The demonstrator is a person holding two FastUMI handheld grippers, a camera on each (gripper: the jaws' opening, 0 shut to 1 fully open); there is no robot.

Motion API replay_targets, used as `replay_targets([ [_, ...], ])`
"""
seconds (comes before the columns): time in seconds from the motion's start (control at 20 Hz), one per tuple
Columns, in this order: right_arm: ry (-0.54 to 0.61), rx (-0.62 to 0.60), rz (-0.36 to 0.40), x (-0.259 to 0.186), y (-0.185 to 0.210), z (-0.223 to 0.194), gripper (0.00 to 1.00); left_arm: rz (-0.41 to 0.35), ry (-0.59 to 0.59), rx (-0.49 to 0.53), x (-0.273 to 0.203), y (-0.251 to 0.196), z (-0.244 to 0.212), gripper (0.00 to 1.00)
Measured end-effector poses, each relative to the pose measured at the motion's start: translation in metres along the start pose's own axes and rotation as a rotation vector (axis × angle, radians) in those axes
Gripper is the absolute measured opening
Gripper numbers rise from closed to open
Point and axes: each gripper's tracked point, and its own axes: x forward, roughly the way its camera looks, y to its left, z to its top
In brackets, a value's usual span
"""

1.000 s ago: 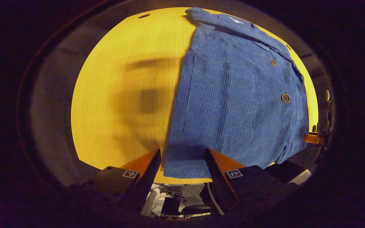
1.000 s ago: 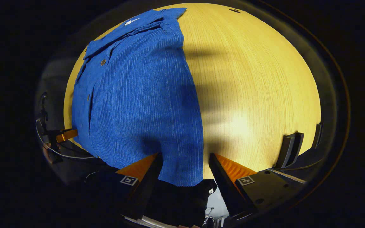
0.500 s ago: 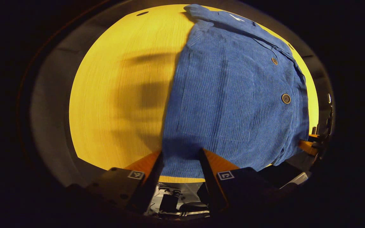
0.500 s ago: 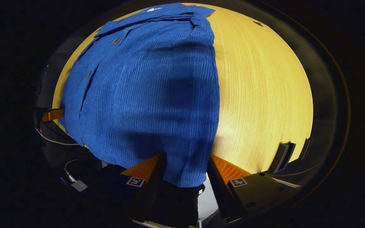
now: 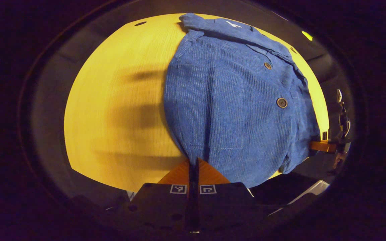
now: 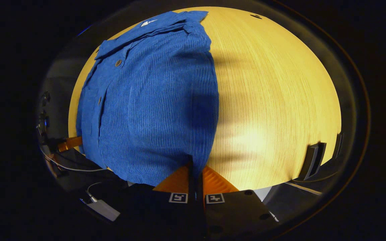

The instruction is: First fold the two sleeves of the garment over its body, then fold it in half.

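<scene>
Left gripper view: bare wooden table [image 5: 112,110] at 9 o'clock, blue corduroy garment [image 5: 233,107] centre to 3 o'clock, collar up at 12. Left gripper [image 5: 193,160] at 6 o'clock, fingers pressed together, pinching garment's hem corner. Other gripper's tip peeks in at 3–4 o'clock edge.

Right gripper view: garment [image 6: 152,100] from 9 to 12 o'clock, table [image 6: 273,100] at 3. Right gripper [image 6: 194,165] at 6 o'clock, pinched tight on hem too.
</scene>
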Motion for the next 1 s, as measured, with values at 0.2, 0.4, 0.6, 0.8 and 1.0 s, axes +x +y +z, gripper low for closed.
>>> replay_targets([
  [0.2, -0.051, -0.027, -0.020, -0.012, -0.003, 0.013, 0.05, 0.004, -0.040, 0.020, -0.014, 0.005, 0.006, 0.00],
  [0.4, -0.127, -0.090, -0.004, -0.042, 0.010, 0.034, 0.05, -0.023, -0.115, 0.048, -0.046, -0.004, 0.017, 0.00],
  [0.6, -0.218, -0.114, 0.041, -0.078, 0.027, 0.066, 0.05, -0.043, -0.185, 0.057, -0.072, -0.012, 0.035, 0.00],
  [0.8, -0.311, -0.129, 0.050, -0.116, 0.037, 0.109, 0.05, -0.085, -0.278, 0.070, -0.106, -0.020, 0.063, 0.00],
  [1.0, -0.431, -0.125, 0.048, -0.157, 0.053, 0.164, 0.05, -0.054, -0.397, 0.130, -0.155, -0.006, 0.101, 0.00],
])
